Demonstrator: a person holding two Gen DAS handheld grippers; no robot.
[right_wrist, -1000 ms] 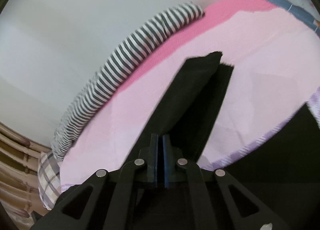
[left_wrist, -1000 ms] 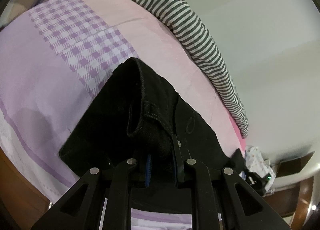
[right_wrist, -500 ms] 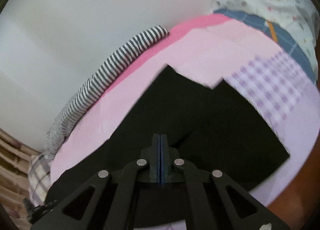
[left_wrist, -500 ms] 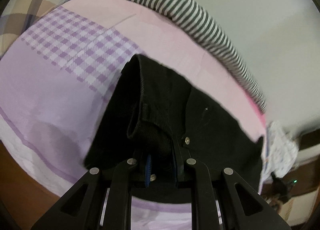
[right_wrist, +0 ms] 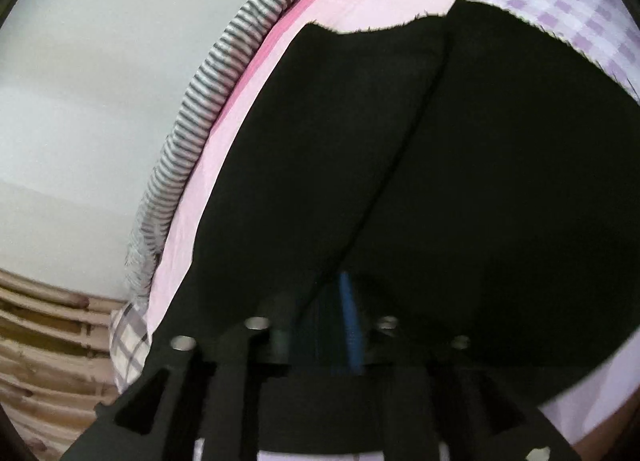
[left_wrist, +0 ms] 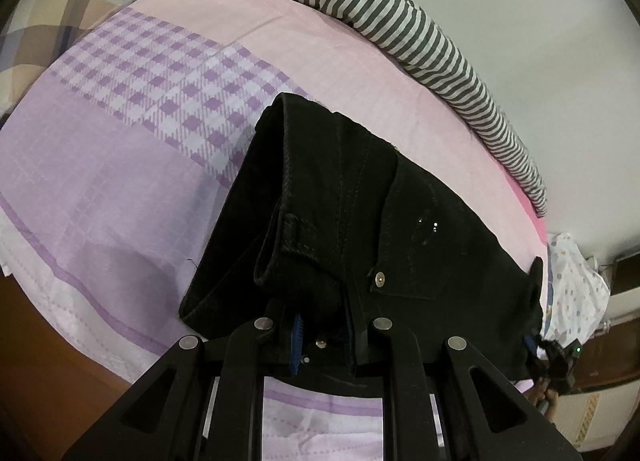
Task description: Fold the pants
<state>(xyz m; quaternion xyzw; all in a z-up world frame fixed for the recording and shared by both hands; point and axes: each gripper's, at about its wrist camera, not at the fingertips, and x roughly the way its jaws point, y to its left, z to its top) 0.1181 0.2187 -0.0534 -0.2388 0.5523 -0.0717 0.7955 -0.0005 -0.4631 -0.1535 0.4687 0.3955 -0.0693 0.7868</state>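
Pants [left_wrist: 360, 221] lie black on the bed [left_wrist: 120, 189], my left hand-held gripper [left_wrist: 324, 337] clamps their waistband, and my right hand-held gripper [right_wrist: 332, 321] is opening over the legs.

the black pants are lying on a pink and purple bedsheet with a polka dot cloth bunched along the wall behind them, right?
Not quite. The cloth along the wall is striped grey and white, not polka dot, as the left wrist view shows. The black pants do lie on the pink and purple bedsheet.

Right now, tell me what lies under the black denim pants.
Under the black denim pants lies the pink and purple checked bedsheet, showing around their edges. Whatever sits directly beneath the fabric is covered. The left gripper clamps the waistband.
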